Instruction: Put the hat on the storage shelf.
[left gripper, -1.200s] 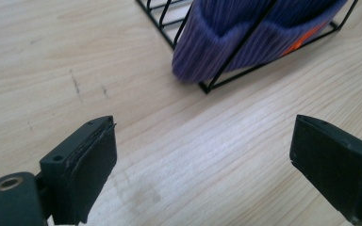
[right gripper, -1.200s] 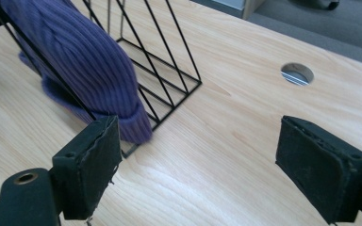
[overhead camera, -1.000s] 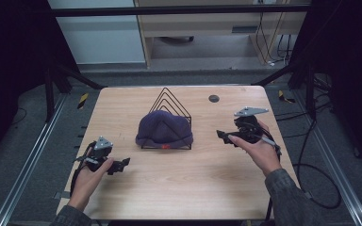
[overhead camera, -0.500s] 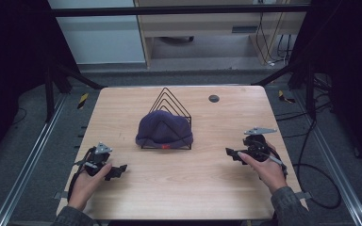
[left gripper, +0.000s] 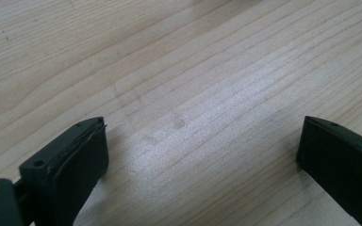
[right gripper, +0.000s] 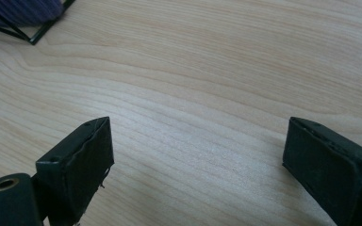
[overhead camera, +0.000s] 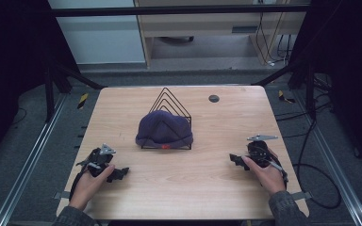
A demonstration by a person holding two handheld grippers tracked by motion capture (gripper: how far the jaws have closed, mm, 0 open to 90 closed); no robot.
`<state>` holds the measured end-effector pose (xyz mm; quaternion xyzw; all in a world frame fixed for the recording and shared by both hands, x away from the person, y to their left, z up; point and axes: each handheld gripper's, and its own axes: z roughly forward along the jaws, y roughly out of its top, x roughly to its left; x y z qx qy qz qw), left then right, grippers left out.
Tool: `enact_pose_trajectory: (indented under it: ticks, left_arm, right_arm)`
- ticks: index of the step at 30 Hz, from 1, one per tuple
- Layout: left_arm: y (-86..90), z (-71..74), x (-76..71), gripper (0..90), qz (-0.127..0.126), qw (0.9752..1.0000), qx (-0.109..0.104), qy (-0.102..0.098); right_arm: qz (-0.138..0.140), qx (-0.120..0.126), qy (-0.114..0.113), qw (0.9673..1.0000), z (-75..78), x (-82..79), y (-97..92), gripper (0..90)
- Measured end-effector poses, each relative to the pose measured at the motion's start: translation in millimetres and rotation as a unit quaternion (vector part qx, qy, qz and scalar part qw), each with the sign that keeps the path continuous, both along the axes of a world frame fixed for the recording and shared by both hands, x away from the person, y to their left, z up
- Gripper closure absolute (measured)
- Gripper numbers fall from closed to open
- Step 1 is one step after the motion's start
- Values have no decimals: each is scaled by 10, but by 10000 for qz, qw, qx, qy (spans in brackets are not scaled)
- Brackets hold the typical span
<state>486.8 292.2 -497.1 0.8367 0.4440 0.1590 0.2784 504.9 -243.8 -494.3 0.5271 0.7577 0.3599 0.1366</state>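
Wooden table (overhead camera: 179, 188), dark room: purple knit hat (overhead camera: 164, 130) draped on black wire rack (overhead camera: 169, 101) at centre; left gripper (overhead camera: 118, 174) and right gripper (overhead camera: 235, 160) near edge, jaws spread, empty, resting low, probably parked away from hat.

We take the pale wooden desk (overhead camera: 184, 188) as our landmark. Around it we see a grey floor (overhead camera: 33, 155), with metal rails (overhead camera: 26, 169) running along the desk's left and right sides. Beyond its far edge stands a light cabinet (overhead camera: 96, 40) and, beside that, a wooden shelf unit (overhead camera: 202, 23). Black cables (overhead camera: 311, 155) lie on the floor to the desk's right. Darkness borders both sides.
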Motion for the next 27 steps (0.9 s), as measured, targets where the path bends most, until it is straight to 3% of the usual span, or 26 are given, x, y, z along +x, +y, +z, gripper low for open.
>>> enact_pose_trajectory:
  ticks: [5,14,16,17,27]
  left_arm:
    - [3,-18,-6,0,-20,10000,-46,-50]
    - [21,-33,-8,0,-29,9998,-81,-153]
    - [20,-36,-11,0,-15,9998,-95,-170]
    - [21,-37,-13,0,-13,9998,-101,-174]
    - [24,-42,-19,0,-12,9997,-125,-189]
  right_arm:
    - [-34,3,93,10000,-55,-10,1,85]
    - [34,-252,-282,9993,-126,-99,59,55]
    - [53,-357,-431,9984,-154,-145,88,50]
    - [140,-599,-557,9966,-178,-182,120,43]
    - [145,-688,-548,9960,-182,-188,151,29]
